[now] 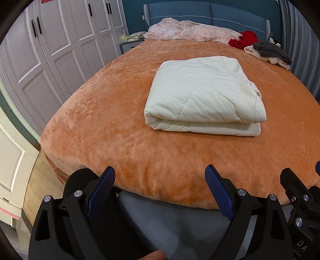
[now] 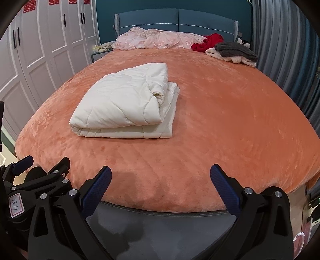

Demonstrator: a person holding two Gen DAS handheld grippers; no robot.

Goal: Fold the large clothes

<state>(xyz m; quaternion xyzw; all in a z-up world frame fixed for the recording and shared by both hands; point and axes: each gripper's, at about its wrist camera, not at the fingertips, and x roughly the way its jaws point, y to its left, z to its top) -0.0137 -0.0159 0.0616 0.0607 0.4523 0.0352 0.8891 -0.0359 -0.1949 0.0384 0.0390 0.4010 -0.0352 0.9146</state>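
A cream quilted comforter (image 1: pixel 204 94) lies folded into a thick rectangle on the orange plush bed cover (image 1: pixel 112 120). In the right wrist view the comforter (image 2: pixel 124 104) sits left of centre on the cover (image 2: pixel 230 120), its loose layered edges facing right. My left gripper (image 1: pixel 160 176) is open and empty at the foot edge of the bed, well short of the comforter. My right gripper (image 2: pixel 161 175) is open and empty at the same edge, beside the left one, whose body shows at the lower left (image 2: pixel 40 180).
A pink crumpled quilt (image 2: pixel 156 39), a red garment (image 2: pixel 210 42) and a grey and cream pile (image 2: pixel 234 52) lie at the head of the bed by the blue headboard (image 2: pixel 180 18). White wardrobe doors (image 2: pixel 36 56) stand left, a grey curtain (image 2: pixel 284 50) right.
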